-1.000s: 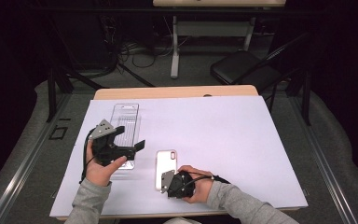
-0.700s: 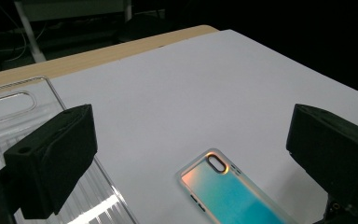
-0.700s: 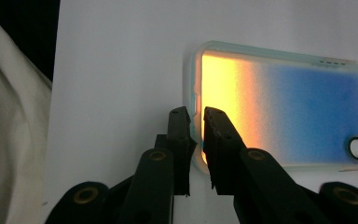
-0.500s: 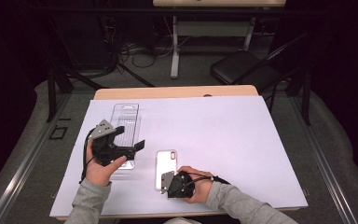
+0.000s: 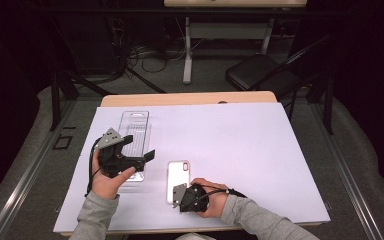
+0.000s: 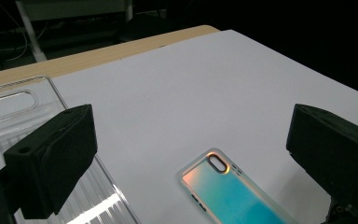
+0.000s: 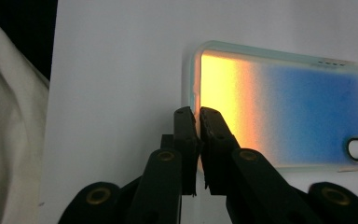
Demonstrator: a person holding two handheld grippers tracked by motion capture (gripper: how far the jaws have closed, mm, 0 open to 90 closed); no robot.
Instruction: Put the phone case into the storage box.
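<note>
An iridescent phone case [image 5: 178,172] lies flat on the white sheet [image 5: 240,145], camera cut-out at the far end. My right gripper [image 5: 174,199] sits at its near end. In the right gripper view the jaws have just been closing, and the right gripper [image 7: 198,116] now pinches the rim of the phone case [image 7: 284,107]. My left gripper [image 5: 139,147] hangs open above a clear plastic tray [image 5: 134,125], nothing between its fingers. In the left gripper view the left gripper [image 6: 193,158] looks past the clear plastic tray [image 6: 9,107] toward the phone case [image 6: 228,191].
The white sheet covers most of a wooden table [image 5: 190,98], with bare room at its middle and right. A black chair [image 5: 260,70] and a desk frame [image 5: 187,50] stand on the floor beyond the far edge.
</note>
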